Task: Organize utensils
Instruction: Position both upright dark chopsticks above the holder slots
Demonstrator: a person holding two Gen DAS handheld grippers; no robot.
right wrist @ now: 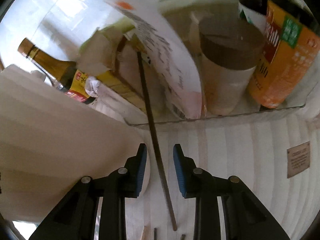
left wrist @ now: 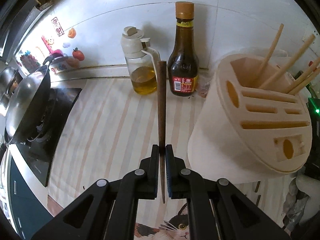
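Observation:
My left gripper (left wrist: 162, 150) is shut on a brown wooden chopstick (left wrist: 161, 100), which stands out straight ahead between the pads. To its right sits a cream utensil holder (left wrist: 250, 130) with slots, and several pale chopsticks (left wrist: 270, 54) lean in its back compartment. In the right wrist view my right gripper (right wrist: 160, 146) stands open over the striped mat. A dark chopstick (right wrist: 148, 104) runs between its jaws without touching either blue pad, its far end up among the packets. The holder's cream wall (right wrist: 50, 130) fills the left of that view.
An oil bottle (left wrist: 142, 64) and a dark sauce bottle (left wrist: 184, 56) stand by the tiled wall. A wok (left wrist: 26, 100) sits on the stove (left wrist: 50, 120) at left. A clear tray (right wrist: 220, 118) holds a lidded jar (right wrist: 228, 70), an orange-labelled bottle (right wrist: 284, 56) and packets.

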